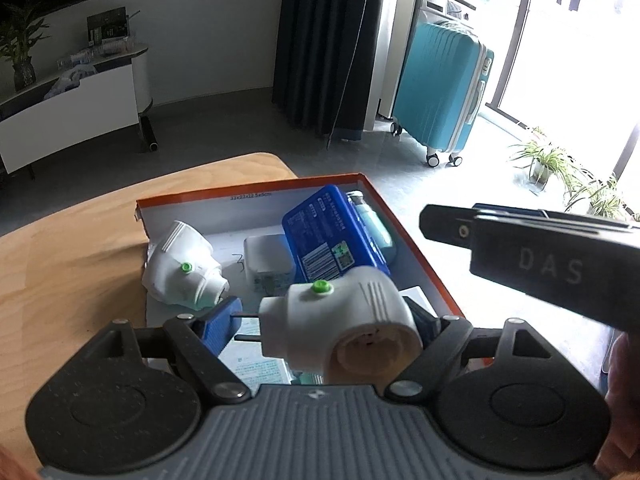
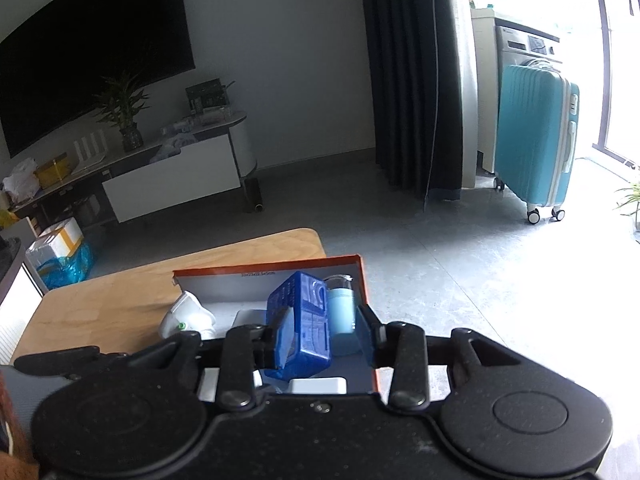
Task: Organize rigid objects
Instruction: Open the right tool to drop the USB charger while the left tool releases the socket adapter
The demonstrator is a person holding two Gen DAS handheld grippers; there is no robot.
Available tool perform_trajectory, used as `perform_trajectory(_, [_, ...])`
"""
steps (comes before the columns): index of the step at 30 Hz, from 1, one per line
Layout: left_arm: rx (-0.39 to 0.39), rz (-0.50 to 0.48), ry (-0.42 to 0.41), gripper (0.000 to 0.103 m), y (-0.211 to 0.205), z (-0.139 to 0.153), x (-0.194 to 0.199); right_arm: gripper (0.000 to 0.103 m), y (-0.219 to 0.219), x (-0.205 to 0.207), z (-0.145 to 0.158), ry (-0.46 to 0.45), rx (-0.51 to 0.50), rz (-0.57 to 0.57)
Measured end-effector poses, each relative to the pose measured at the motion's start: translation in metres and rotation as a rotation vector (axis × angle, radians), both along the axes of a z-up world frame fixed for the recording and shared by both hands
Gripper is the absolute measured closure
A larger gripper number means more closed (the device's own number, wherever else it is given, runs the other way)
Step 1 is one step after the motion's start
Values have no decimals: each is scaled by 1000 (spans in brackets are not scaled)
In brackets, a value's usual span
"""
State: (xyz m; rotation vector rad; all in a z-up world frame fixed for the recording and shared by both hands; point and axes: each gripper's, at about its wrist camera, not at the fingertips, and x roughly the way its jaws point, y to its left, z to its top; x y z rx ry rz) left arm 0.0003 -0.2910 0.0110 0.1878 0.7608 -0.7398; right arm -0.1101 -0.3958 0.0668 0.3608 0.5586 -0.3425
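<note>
An orange-rimmed cardboard box (image 1: 404,224) sits on the wooden table (image 1: 80,240). My left gripper (image 1: 324,320) is shut on a white plug adapter (image 1: 344,320) with a green button, held just above the box's near end. A second white adapter (image 1: 184,270) leans on the box's left side. Inside lie a blue case (image 1: 332,240), a white charger (image 1: 266,260) and a light-blue bottle (image 1: 374,222). My right gripper (image 2: 324,332) is open and empty above the box (image 2: 362,280), its fingers either side of the blue case (image 2: 304,320) and bottle (image 2: 340,308).
The right gripper's black body (image 1: 540,256) hangs over the box's right edge in the left wrist view. The table's far edge (image 2: 256,244) drops to grey floor. A teal suitcase (image 2: 536,136), dark curtain (image 2: 404,80) and TV stand (image 2: 160,176) stand beyond.
</note>
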Motion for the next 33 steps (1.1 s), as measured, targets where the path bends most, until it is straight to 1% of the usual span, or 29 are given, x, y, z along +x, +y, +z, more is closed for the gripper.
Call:
perform_trajectory(2, [-9,-3,-6,17,-2,4,-1,56,-3,-8,1,-3,2,-16])
perform_trajectory(4, [-14,1,-18,14,-1,8,-3,55,-4,-16,3,-11,2,-28])
perform_trajectory(7, [-14,16,-22,10,2,12,-8,55,-3,-25,6,-20,3,-40])
perform_trajectory(12, [-7,51,-35,4,14,19,-19,51,3,-40,11,-24,3,-43])
perform_trajectory(14, [1,71,-28,3,19,22,-25,46,7,-47,12,-25,7,-42])
perform_trajectory(18, [29,81,-38,0,27,27,-42,39,13,-63,14,-28,14,-34])
perform_trajectory(20, [43,101,-44,0,33,29,-51,33,15,-72,14,-31,20,-33])
perform_trajectory(22, [54,117,-51,0,38,29,-60,33,17,-81,14,-21,25,-31])
perform_trajectory(29, [78,149,-16,0,47,22,-80,27,24,-105,10,11,26,-5])
perform_trajectory(33, [83,162,-7,0,48,20,-86,26,23,-115,5,24,42,-11])
